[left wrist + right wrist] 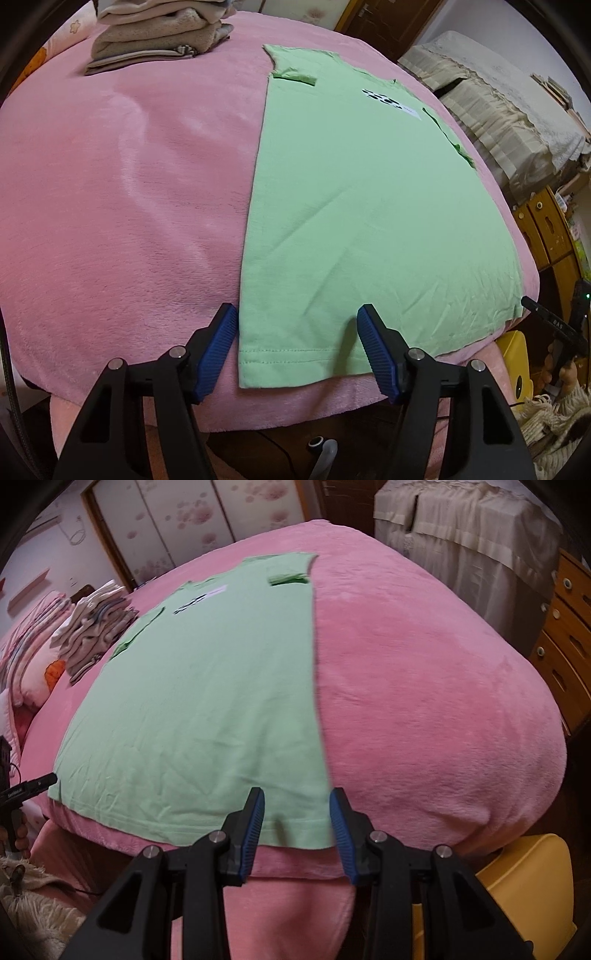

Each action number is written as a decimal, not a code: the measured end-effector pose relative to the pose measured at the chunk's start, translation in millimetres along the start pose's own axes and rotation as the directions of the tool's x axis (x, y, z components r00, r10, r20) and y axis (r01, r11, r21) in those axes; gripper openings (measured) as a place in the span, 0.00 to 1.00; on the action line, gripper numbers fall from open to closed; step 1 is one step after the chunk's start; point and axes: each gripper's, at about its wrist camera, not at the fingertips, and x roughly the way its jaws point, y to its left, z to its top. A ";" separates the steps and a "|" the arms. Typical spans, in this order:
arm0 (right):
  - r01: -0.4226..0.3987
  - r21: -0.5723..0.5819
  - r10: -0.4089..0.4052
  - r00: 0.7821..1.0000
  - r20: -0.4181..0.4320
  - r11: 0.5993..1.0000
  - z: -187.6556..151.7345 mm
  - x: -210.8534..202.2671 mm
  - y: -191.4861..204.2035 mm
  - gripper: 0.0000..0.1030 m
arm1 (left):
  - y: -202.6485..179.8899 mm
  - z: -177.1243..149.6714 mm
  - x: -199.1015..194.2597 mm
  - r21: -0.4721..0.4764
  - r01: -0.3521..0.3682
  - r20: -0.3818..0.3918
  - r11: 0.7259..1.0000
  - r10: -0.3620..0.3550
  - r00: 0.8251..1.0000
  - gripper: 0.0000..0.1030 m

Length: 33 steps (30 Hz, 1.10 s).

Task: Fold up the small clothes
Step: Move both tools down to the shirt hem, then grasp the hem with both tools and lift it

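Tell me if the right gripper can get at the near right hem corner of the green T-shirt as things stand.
Probably yes. The right gripper is open and already straddles the hem corner of the green T-shirt, which lies flat on the pink blanket. Nothing lies between its fingers but the cloth.

Soft indoor light, fisheye-warped edges

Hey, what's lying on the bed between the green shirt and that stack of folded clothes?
Nothing: only bare pink blanket lies between the green shirt and the stack of folded clothes, clearest in the left wrist view.
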 end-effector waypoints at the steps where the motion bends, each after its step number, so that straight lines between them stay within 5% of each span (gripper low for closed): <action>1: -0.006 0.010 0.006 1.000 -0.007 1.000 0.3 2.5 -3.3 0.36 | 0.7 0.5 1.6 0.001 0.002 -0.004 1.000 -0.002 1.000 0.64; 8: -0.069 0.042 0.072 0.995 -0.062 0.997 -5.2 21.5 -16.6 0.36 | 7.7 1.8 9.4 -0.009 0.044 -0.012 0.999 -0.044 0.999 0.64; 15: -0.131 0.074 0.137 0.987 -0.082 0.989 -8.8 27.6 -23.8 0.16 | 12.5 -2.1 6.9 -0.004 0.077 -0.016 0.997 -0.077 0.997 0.57; 28: -0.148 0.098 0.158 0.982 -0.106 0.984 -6.8 35.2 -27.3 0.16 | 27.7 -7.5 5.1 -0.064 0.136 -0.022 0.989 -0.137 0.990 0.53; 29: -0.153 0.103 0.164 0.981 -0.107 0.983 -6.9 36.0 -28.6 0.17 | 27.3 -7.7 4.7 -0.063 0.133 -0.026 0.989 -0.135 0.991 0.51; 33: -0.175 0.120 0.188 0.976 -0.107 0.977 -7.8 34.9 -31.1 0.09 | 28.6 -8.0 5.7 -0.068 0.092 -0.065 0.993 -0.097 0.993 0.12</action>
